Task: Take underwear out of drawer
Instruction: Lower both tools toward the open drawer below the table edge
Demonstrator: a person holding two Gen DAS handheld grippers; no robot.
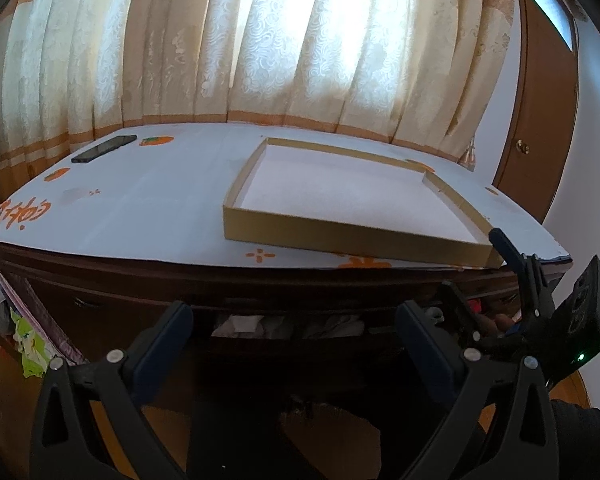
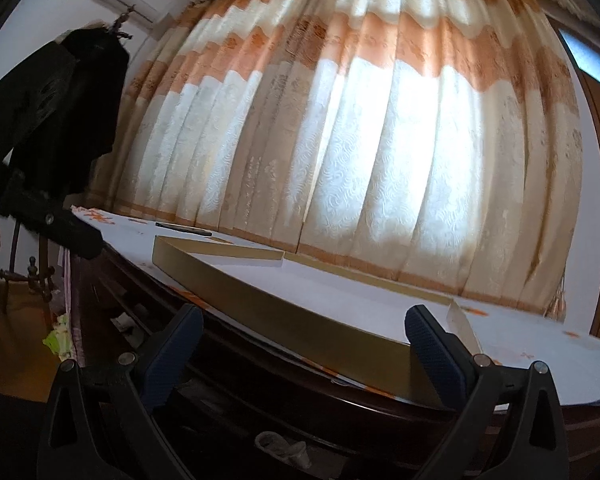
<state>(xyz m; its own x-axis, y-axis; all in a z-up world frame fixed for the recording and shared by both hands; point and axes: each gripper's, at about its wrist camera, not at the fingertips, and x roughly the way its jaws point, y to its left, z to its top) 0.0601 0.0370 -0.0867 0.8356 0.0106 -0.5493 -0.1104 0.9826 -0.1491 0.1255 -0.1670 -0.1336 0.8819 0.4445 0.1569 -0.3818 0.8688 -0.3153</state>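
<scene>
A dark wooden dresser has its top drawer [image 1: 384, 332] pulled out a little. Pale crumpled underwear [image 1: 288, 325] shows in the gap; the right wrist view catches a white piece of underwear [image 2: 284, 449] low in the drawer [image 2: 236, 396]. My left gripper [image 1: 296, 320] is open in front of the gap, above the fabric, holding nothing. My right gripper [image 2: 304, 330] is open too, level with the dresser's front edge and empty. It appears at the right as the right gripper [image 1: 480, 276]. One finger of the left gripper [image 2: 76, 240] shows at the left.
A shallow gold cardboard box [image 1: 352, 236] lies on the white printed dresser cover [image 1: 148, 208], reaching the front edge. A black phone [image 1: 104, 148] lies far left. Curtains [image 2: 380, 160] hang behind. A dark jacket [image 2: 60, 120] hangs left, a brown door [image 1: 540, 120] stands right.
</scene>
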